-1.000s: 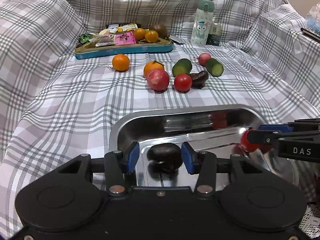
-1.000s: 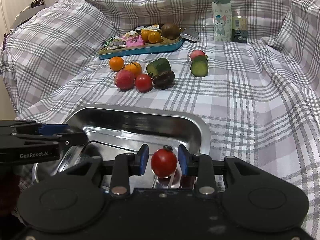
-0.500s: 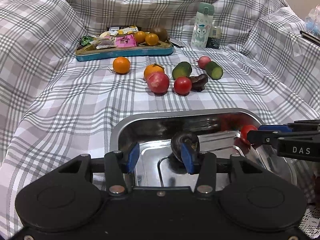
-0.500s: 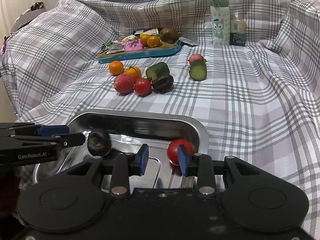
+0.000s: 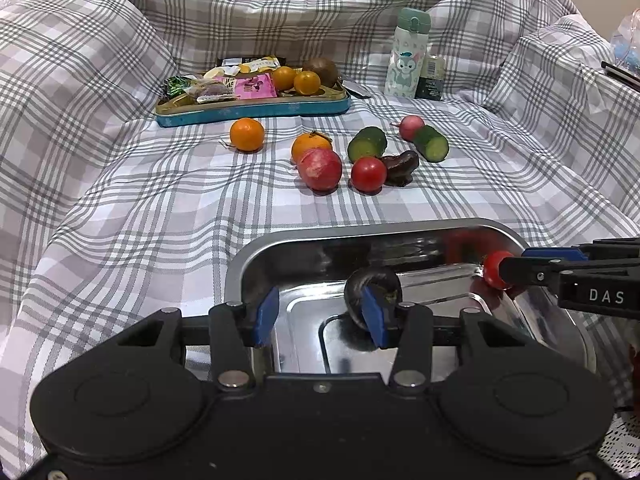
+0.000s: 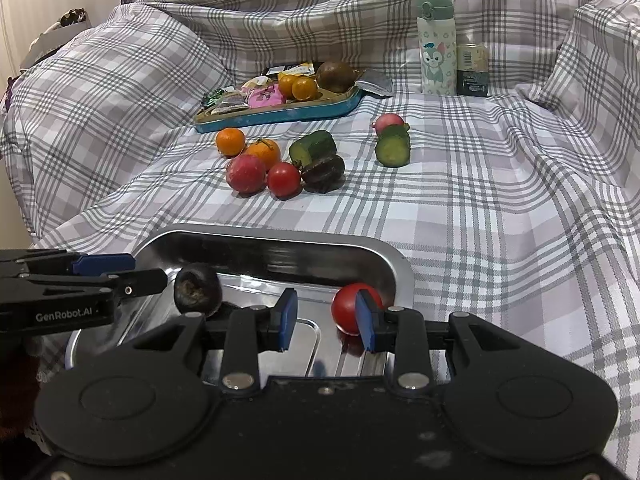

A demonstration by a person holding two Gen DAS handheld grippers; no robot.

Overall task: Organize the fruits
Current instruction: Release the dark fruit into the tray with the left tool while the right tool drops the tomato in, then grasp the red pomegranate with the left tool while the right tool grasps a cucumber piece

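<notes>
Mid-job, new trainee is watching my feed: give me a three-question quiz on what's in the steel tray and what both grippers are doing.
1. True or false: the left gripper grips the dark fruit.
2. Which red item lies in the steel tray: A) tomato B) radish C) apple?
3. How many cucumber pieces lie on the checked cloth?

Key: 1 false, both grippers, including the right gripper, are open; 2 A; 3 two.

Plaid-covered bed [image 5: 120,208] carrying the spread.
Steel tray [image 5: 304,240], blue snack tray [image 5: 256,110], loose fruit, cucumber pieces and bottle [image 5: 408,54] are all sitting on it.
</notes>
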